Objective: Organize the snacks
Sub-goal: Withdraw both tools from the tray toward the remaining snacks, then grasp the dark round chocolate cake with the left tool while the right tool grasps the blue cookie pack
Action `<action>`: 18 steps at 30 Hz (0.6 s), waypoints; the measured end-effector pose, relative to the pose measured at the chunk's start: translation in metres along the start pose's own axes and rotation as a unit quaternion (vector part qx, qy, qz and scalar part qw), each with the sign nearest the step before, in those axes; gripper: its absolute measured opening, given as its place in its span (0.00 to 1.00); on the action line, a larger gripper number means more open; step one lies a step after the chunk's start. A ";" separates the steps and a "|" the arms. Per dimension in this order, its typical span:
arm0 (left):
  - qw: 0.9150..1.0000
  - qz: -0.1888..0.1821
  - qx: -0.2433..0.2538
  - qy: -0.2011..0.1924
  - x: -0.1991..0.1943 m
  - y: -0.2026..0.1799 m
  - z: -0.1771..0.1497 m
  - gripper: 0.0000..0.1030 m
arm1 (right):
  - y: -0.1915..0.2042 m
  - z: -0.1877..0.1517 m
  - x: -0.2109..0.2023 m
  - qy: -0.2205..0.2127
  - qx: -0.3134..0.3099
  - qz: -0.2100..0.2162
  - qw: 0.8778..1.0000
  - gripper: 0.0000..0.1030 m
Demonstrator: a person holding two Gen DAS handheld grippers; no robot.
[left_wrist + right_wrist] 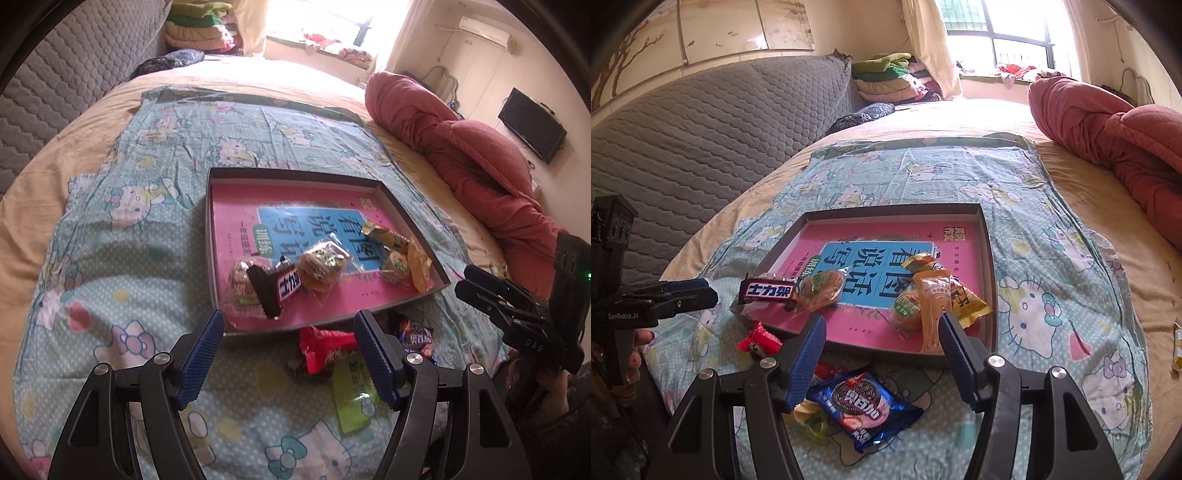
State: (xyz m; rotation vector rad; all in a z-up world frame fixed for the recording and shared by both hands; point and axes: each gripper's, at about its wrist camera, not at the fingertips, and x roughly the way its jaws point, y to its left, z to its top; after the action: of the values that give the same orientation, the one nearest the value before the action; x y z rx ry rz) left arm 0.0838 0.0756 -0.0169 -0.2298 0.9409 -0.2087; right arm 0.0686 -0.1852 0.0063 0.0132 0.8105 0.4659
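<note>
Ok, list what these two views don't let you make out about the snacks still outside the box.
- Light green flat packet: the left wrist view shows it partly behind a blue finger; in the right wrist view the blue cookie packet covers most of it.
- Small yellow wrapper on the beige sheet: cut off by the right wrist view's edge, contents unreadable.
- Red crinkled packet: print blurred.

A shallow grey tray point(988, 258) with a pink book cover as its floor lies flat on the bed, holding a brown-and-white chocolate bar point(768, 291) at its left edge, clear-wrapped round biscuits point(820, 288), and yellow and orange packets point(934, 295) toward its right side. Outside it, just beside the near rim, lie a red packet point(759, 339), a blue cookie packet point(864, 406) and a green wrapper point(354, 395).
</note>
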 end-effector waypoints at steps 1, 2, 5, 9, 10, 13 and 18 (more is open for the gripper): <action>1.000 0.000 -0.001 0.002 0.000 0.000 -0.002 0.72 | 0.000 -0.001 -0.001 0.001 0.000 0.001 1.000 0.61; 1.000 0.000 -0.001 0.004 0.000 -0.001 -0.005 0.72 | 0.001 -0.002 -0.001 0.003 0.001 0.002 1.000 0.61; 1.000 0.000 0.000 0.015 0.001 -0.005 -0.013 0.72 | 0.002 -0.005 -0.003 0.007 0.001 0.002 1.000 0.61; 1.000 0.005 0.011 0.027 0.004 -0.013 -0.021 0.72 | 0.007 -0.011 -0.008 0.012 0.001 -0.002 1.000 0.61; 0.999 0.006 0.014 0.031 0.005 -0.015 -0.023 0.72 | 0.008 -0.011 -0.010 0.011 0.002 0.000 1.000 0.61; 0.999 0.006 0.019 0.039 0.007 -0.019 -0.028 0.72 | 0.014 -0.017 -0.014 0.016 -0.002 0.005 1.000 0.61; 0.998 0.009 0.022 0.054 0.011 -0.023 -0.035 0.72 | 0.022 -0.029 -0.015 0.037 0.001 0.024 0.999 0.61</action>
State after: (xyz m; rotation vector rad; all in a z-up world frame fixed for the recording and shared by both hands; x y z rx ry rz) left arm 0.0604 0.0468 -0.0388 -0.1695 1.0436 -0.2262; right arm 0.0302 -0.1766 0.0005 0.0170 0.8842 0.5140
